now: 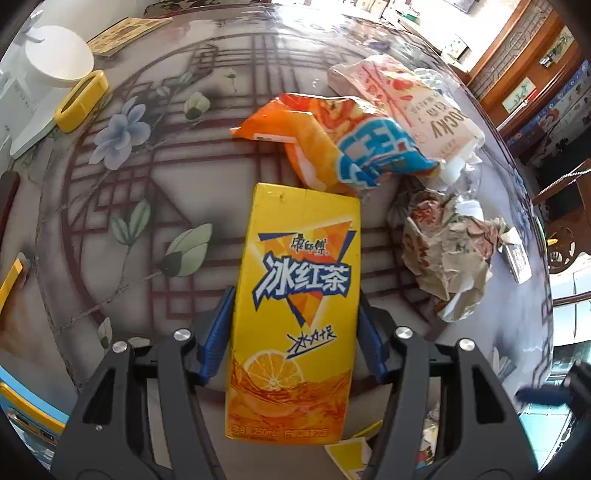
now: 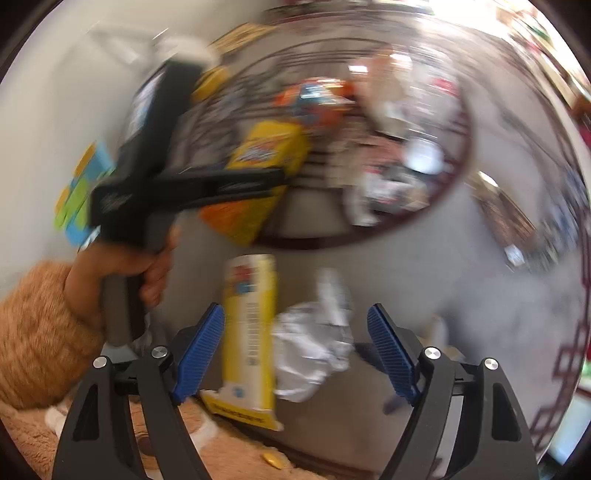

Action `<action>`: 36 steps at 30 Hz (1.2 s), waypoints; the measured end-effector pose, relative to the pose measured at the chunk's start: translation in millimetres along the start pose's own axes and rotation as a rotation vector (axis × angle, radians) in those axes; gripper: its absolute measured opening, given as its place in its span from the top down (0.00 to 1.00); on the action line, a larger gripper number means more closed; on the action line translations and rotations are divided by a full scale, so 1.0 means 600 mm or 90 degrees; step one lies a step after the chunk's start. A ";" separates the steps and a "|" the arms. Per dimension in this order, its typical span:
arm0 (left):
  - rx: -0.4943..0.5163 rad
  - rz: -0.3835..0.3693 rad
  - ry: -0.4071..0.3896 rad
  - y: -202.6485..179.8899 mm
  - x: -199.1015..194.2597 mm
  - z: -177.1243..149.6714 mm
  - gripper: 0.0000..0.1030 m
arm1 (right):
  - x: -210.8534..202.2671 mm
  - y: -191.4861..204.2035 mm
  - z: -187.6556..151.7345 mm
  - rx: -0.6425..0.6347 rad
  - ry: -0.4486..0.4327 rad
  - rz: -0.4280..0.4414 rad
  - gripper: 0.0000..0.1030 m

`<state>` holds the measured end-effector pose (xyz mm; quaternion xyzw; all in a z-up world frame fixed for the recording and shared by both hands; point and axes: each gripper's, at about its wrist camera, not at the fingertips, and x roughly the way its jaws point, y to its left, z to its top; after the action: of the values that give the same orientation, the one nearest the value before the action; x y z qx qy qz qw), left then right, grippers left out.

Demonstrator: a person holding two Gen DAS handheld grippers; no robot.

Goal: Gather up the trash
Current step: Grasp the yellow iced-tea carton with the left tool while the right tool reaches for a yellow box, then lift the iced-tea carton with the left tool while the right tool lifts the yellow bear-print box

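Observation:
My left gripper (image 1: 295,306) is shut on a yellow iced-tea carton (image 1: 295,295), held above the table; it shows blurred in the right wrist view (image 2: 258,173). Beyond it lie an orange and blue snack bag (image 1: 343,144), a pink and white Pocky packet (image 1: 410,107) and a crumpled brown paper wrapper (image 1: 447,251). My right gripper (image 2: 295,332) is open. Between its fingers lie a yellow box (image 2: 251,339) and a crumpled white paper (image 2: 317,343); neither is gripped. The right wrist view is blurred by motion.
A white cup (image 1: 55,55), a yellow ring-shaped object (image 1: 81,101) and a book (image 1: 125,35) sit at the far left of the round patterned table (image 1: 147,184). A small card (image 1: 519,260) lies at the right edge. A brown sleeve (image 2: 33,332) is at lower left.

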<state>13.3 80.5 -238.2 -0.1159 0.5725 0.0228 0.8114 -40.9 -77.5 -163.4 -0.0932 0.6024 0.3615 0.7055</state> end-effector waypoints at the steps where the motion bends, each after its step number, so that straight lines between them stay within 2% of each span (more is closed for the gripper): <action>1: -0.002 0.000 -0.001 0.002 -0.001 -0.001 0.43 | 0.010 0.013 0.003 -0.019 0.009 0.006 0.27; 3: -0.006 -0.002 -0.001 0.005 -0.002 -0.001 0.43 | 0.032 0.028 0.007 -0.039 0.032 0.015 0.33; 7: -0.019 -0.010 -0.004 0.013 -0.001 0.004 0.43 | 0.073 0.044 0.006 -0.068 0.081 0.006 0.34; 14: -0.025 -0.010 -0.005 0.019 -0.005 0.002 0.43 | 0.094 0.069 0.006 -0.139 0.094 -0.048 0.33; 16: -0.025 -0.010 -0.005 0.019 -0.005 0.002 0.43 | 0.098 0.078 0.002 -0.162 0.094 -0.069 0.55; 17: -0.025 -0.009 -0.005 0.018 -0.005 0.002 0.43 | 0.098 0.079 0.001 -0.165 0.093 -0.069 0.61; 20: -0.027 -0.008 -0.004 0.016 -0.004 0.003 0.43 | 0.077 0.062 0.006 -0.135 0.058 -0.071 0.64; 27: -0.048 -0.004 -0.021 0.015 -0.020 0.002 0.43 | -0.010 -0.046 0.026 0.022 -0.052 -0.101 0.66; 32: -0.055 -0.015 -0.073 -0.001 -0.076 0.002 0.43 | -0.078 -0.106 0.037 0.090 -0.123 -0.093 0.66; 36: -0.023 -0.032 -0.125 -0.036 -0.130 0.008 0.43 | -0.127 -0.129 0.056 0.122 -0.167 -0.077 0.66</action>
<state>-5.4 67.9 -159.9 -0.1423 0.4869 0.0243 0.8615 32.5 -144.8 -108.6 -0.0137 0.5299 0.2686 0.8043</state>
